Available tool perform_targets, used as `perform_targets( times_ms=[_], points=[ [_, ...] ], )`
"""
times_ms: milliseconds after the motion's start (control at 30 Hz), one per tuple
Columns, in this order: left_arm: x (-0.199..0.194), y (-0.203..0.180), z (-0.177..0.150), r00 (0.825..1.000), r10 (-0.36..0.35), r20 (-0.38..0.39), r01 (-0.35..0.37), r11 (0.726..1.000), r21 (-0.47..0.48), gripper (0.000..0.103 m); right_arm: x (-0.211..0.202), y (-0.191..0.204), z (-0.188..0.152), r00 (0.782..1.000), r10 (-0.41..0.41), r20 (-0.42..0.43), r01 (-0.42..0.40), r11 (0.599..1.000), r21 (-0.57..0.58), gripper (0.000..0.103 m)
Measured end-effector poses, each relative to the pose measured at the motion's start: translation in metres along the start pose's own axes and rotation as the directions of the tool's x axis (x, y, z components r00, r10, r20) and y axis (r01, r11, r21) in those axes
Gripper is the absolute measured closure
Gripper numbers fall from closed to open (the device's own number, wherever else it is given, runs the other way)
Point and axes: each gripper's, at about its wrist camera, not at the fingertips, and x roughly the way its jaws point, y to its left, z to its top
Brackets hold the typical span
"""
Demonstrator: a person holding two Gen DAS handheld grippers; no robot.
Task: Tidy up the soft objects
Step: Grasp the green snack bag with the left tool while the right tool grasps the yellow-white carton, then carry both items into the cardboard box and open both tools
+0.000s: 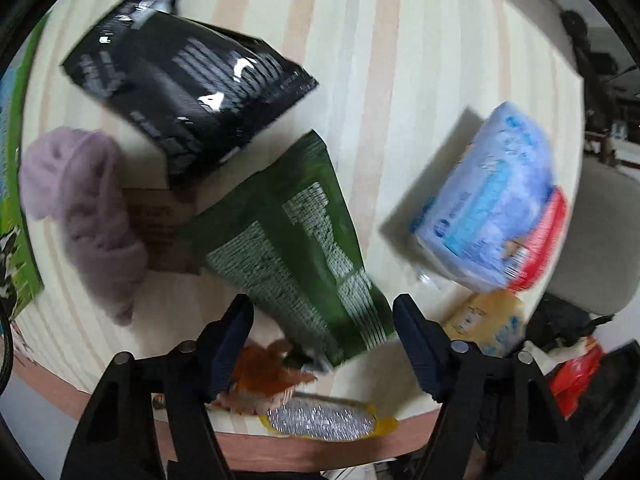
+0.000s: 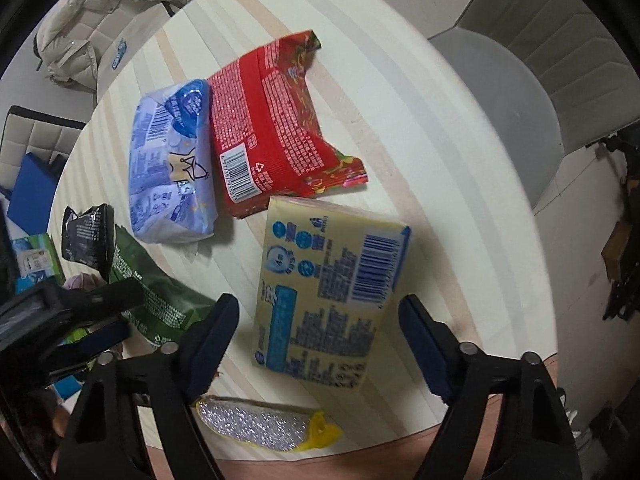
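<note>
In the left wrist view, my left gripper (image 1: pixel 323 320) is open above the lower end of a green bag (image 1: pixel 296 236), not touching it. A black bag (image 1: pixel 184 92) lies beyond it, and a purple wool bundle (image 1: pixel 84 208) to the left. A blue tissue pack (image 1: pixel 492 200) lies right. In the right wrist view, my right gripper (image 2: pixel 318 316) is open over the near end of a yellow tissue pack (image 2: pixel 324 280). A red snack bag (image 2: pixel 276 128) and the blue pack (image 2: pixel 172 168) lie farther off. The green bag (image 2: pixel 160 296) lies left.
A silver-and-yellow scrubbing sponge (image 2: pixel 264 424) lies at the table's near edge; it also shows in the left wrist view (image 1: pixel 324 420) beside an orange fuzzy item (image 1: pixel 264 376). A brown card (image 1: pixel 160 232) lies under the bags. A grey chair (image 2: pixel 504 116) stands right.
</note>
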Motion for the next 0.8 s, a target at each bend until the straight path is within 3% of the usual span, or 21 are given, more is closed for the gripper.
perform_targets(
  times_ms=[133,200,267,400,533,800],
  points=[
    [0.011,-0.001,0.003,0.999,0.041,0.006,-0.041,0.999,0.011,0.035,0.008,0.007,0.001,0.999,-0.03,-0.013,0.03,1.0,-0.003,0.027],
    [0.009,-0.003,0.0,0.998,0.062,0.029,-0.063,0.997,0.035,0.041,0.012,0.01,0.001,0.999,-0.052,-0.016,0.052,0.999,-0.014,0.032],
    [0.007,-0.008,-0.005,0.993,0.102,0.06,-0.106,0.993,0.057,0.058,0.012,0.012,0.002,0.998,-0.056,-0.013,0.056,0.998,-0.02,0.034],
    [0.002,-0.008,-0.02,0.989,0.12,0.091,-0.128,0.987,0.094,0.068,0.01,0.007,-0.002,0.999,-0.05,0.001,0.05,0.998,-0.035,0.036],
    [-0.014,-0.009,-0.043,0.971,0.17,0.165,-0.194,0.971,0.14,0.072,0.008,-0.001,-0.011,1.0,-0.024,-0.002,0.024,0.999,-0.041,0.037],
    [-0.084,0.018,-0.111,0.959,0.089,0.27,-0.147,0.968,0.204,0.073,-0.043,-0.001,-0.052,0.996,0.058,0.066,-0.049,0.99,-0.129,0.037]
  ],
)
